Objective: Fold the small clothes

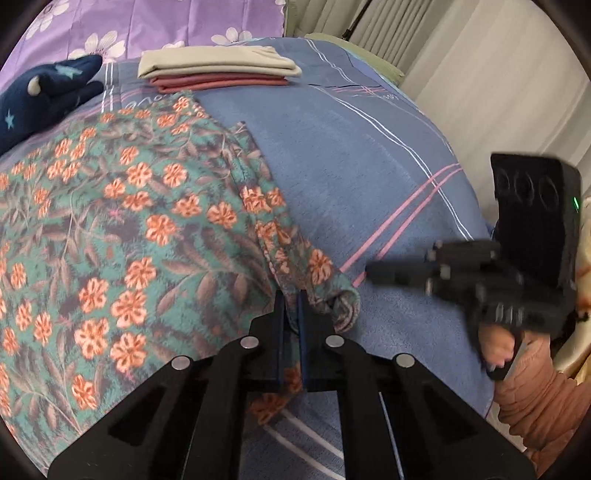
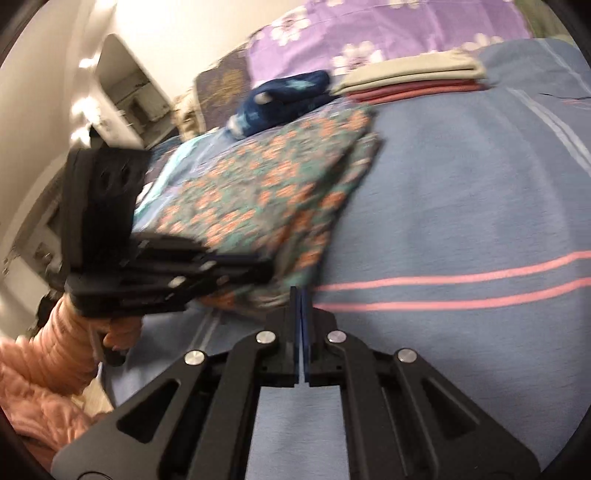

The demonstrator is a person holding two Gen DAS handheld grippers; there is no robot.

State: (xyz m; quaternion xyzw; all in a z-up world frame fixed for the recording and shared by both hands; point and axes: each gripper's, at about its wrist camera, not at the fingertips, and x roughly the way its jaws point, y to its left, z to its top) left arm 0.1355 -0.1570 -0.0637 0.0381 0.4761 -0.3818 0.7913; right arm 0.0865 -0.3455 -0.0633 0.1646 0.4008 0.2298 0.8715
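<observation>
A floral garment (image 1: 122, 229), teal with orange flowers, lies spread on the blue bed cover (image 1: 351, 177). My left gripper (image 1: 292, 301) is shut on the garment's near right corner, with cloth showing between its pads. The garment also shows in the right wrist view (image 2: 266, 192), blurred. My right gripper (image 2: 302, 295) is shut and empty, above the cover just right of the garment's near corner. The right gripper shows in the left wrist view (image 1: 373, 275) at the right, and the left gripper shows in the right wrist view (image 2: 266, 267) at the left.
A folded stack, beige over red (image 1: 218, 72), lies at the far end of the bed. A dark blue starred garment (image 1: 44, 99) lies bunched at the far left. A purple flowered pillow (image 1: 155, 22) is behind. The bed's edge and a white wall (image 1: 498, 92) are at right.
</observation>
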